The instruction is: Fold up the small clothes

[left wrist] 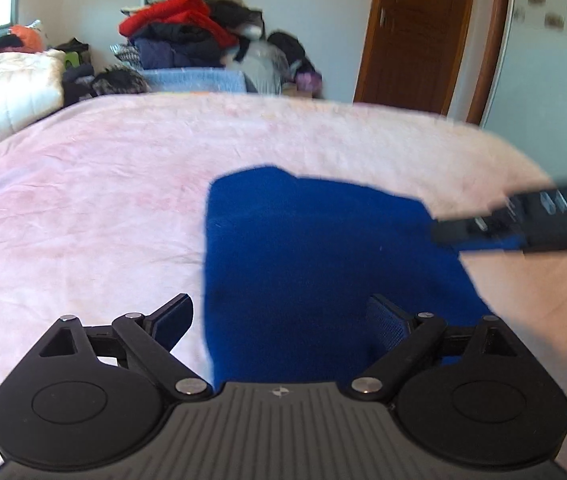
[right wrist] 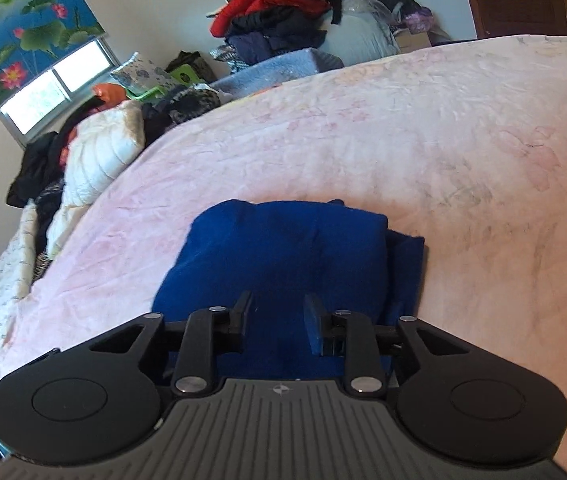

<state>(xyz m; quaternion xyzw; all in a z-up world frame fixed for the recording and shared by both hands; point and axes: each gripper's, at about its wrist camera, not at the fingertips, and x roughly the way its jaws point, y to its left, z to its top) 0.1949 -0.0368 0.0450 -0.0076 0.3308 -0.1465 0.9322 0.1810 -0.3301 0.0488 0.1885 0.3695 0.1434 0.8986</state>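
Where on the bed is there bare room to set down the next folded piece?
Bare pink blanket lies right of the blue garment and beyond it, up to the far edge. The left side is also bare. It is crowded at the white quilt and clothes pile.

Royal-blue cloth (right wrist: 283,248) on a pale pink mottled blanket (right wrist: 443,140); lotus-print blind (right wrist: 23,28).

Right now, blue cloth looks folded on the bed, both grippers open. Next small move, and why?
Probably lift both grippers clear. The blue cloth already lies as a layered bundle on the pink blanket; the left gripper and right gripper stand open above it, gripping nothing.
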